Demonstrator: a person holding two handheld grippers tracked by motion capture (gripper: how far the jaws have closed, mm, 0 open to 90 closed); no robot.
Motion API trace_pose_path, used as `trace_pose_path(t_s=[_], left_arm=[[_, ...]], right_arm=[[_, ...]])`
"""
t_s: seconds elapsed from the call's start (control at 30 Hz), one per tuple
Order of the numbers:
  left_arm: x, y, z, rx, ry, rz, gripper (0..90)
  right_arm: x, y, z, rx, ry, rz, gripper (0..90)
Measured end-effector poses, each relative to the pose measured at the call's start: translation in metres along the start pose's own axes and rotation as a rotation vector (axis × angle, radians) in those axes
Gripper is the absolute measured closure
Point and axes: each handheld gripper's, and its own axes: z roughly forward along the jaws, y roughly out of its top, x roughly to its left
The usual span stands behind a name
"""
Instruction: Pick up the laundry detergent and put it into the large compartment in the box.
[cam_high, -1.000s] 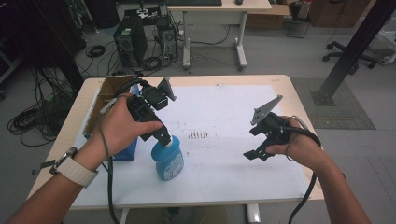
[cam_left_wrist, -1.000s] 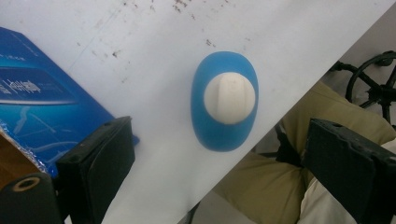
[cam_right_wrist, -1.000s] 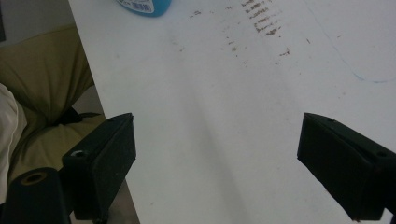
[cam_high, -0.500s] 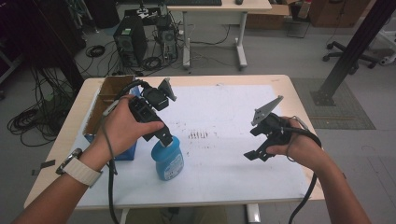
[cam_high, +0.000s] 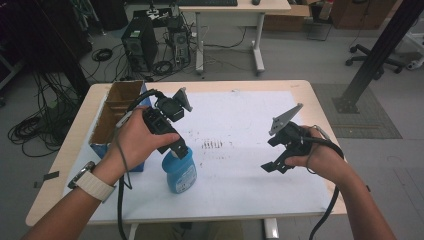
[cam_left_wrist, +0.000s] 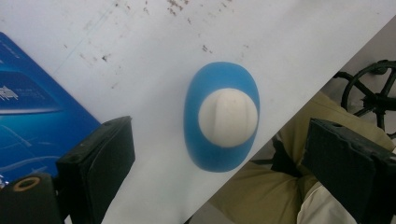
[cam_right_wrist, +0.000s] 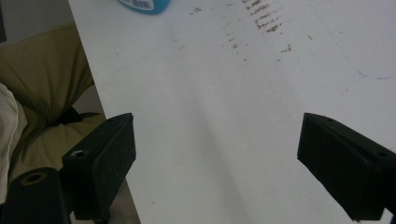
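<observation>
While the left gripper hangs directly over the blue bottle, jaws spread wide, the step looks like a top-down approach; next it must descend and close. On the counter, near left, stands this smooth oval plastic bottle with its round white cap. Right gripper gapes empty.

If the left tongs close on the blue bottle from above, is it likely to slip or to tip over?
The blue bottle stands upright, taller than its base, so a side push would probably tip it. Its white cap looks smooth and rounded, so it may slip between the pads. The left tongs hang open above it; the body looks like stiff plastic, probably light.
</observation>
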Motion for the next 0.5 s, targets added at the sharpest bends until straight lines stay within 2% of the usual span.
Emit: trace_pose_path(t_s=[0.5], left_arm=[[0.000, 0.000, 0.017, 0.008, -0.004, 0.003, 9.4]], right_arm=[[0.000, 0.000, 0.002, -0.002, 0.001, -0.002, 11.8]])
